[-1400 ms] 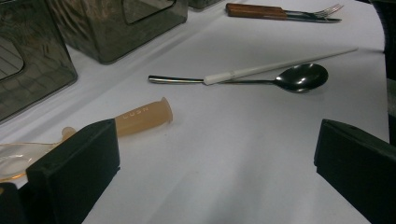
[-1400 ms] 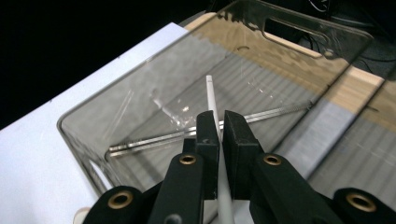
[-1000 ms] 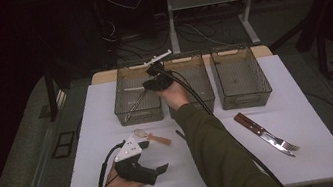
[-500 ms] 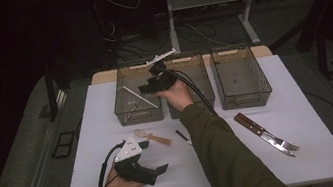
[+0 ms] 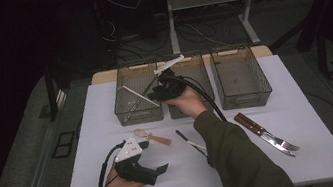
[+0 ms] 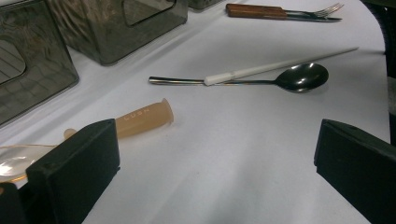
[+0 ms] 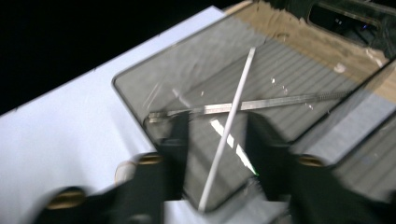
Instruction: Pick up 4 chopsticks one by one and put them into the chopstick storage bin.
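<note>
My right gripper (image 5: 160, 93) hovers over the gap between the left basket (image 5: 118, 106) and the middle basket (image 5: 203, 70). In the right gripper view its jaws (image 7: 217, 126) stand apart; they have just been closing, with nothing pressed between them. Below them a white chopstick (image 7: 233, 116) lies slanted in the left basket, crossing a thin metal stick (image 7: 261, 103). My left gripper (image 5: 158, 168) rests open on the white table near the front edge. Its wide jaws (image 6: 210, 177) hold nothing. A tan-handled spoon (image 6: 140, 117) lies just ahead of the left jaw.
A metal spoon (image 6: 299, 77) and a second white chopstick (image 6: 280, 65) lie together mid-table. A wooden-handled knife and fork (image 5: 264, 133) lie at the right. A third basket (image 5: 261, 78) stands at the back right. The table cover (image 5: 315, 151) ends near the front.
My right hand has shifted to the right, from over the left basket toward the middle one. The white chopstick now lies loose in the left basket. My left hand has kept still.
</note>
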Demonstrator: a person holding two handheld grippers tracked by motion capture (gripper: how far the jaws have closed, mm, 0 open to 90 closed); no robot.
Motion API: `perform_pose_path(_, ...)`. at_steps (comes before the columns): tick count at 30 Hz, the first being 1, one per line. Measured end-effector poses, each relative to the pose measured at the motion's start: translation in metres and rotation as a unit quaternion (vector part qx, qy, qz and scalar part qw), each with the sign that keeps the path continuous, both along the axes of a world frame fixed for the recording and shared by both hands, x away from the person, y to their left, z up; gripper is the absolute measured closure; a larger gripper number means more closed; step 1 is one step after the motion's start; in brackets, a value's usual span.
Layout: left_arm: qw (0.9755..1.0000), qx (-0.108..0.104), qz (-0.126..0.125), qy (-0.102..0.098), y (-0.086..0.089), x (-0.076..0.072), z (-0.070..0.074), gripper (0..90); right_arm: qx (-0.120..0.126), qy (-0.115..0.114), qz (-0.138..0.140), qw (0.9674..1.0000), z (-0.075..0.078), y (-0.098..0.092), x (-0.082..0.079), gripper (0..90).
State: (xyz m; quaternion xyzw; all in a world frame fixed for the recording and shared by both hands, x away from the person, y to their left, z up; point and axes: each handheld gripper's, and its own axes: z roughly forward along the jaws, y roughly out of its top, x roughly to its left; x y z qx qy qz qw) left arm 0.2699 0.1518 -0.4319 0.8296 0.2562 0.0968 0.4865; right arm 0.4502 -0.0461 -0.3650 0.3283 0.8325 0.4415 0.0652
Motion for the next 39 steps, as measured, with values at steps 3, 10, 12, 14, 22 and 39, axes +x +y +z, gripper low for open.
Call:
perform_pose_path(3, 1.0000, 0.000, 0.001, 0.000, 0.000, 0.000, 0.000, 0.0, -0.015, 0.005, 0.013, 0.9998, -0.001, -0.007, -0.005, 85.6)
perform_pose_path(10, 1.0000, -0.001, 0.002, -0.002, -0.001, 0.000, -0.001, 0.0, -0.021, 0.017, 0.041, 0.9988, -0.006, -0.014, -0.014, 90.0)
perform_pose_path(12, 1.0000, -0.002, 0.003, 0.001, -0.001, 0.000, -0.001, 0.0, -0.027, 0.018, 0.042, 0.9986, -0.008, -0.013, -0.015, 90.0)
perform_pose_path(14, 1.0000, -0.002, 0.003, 0.001, -0.001, -0.001, -0.001, 0.0, -0.031, 0.021, 0.042, 0.9984, -0.011, -0.011, -0.014, 90.0)
perform_pose_path(22, 1.0000, 0.000, 0.001, 0.001, 0.000, 0.000, -0.001, 0.0, -0.022, 0.015, 0.037, 0.9990, -0.013, -0.011, -0.014, 89.9)
perform_pose_path(39, 1.0000, 0.007, -0.002, 0.002, 0.006, 0.000, -0.005, 0.0, 0.023, -0.006, 0.036, 0.9991, -0.007, -0.057, -0.044, 51.0)
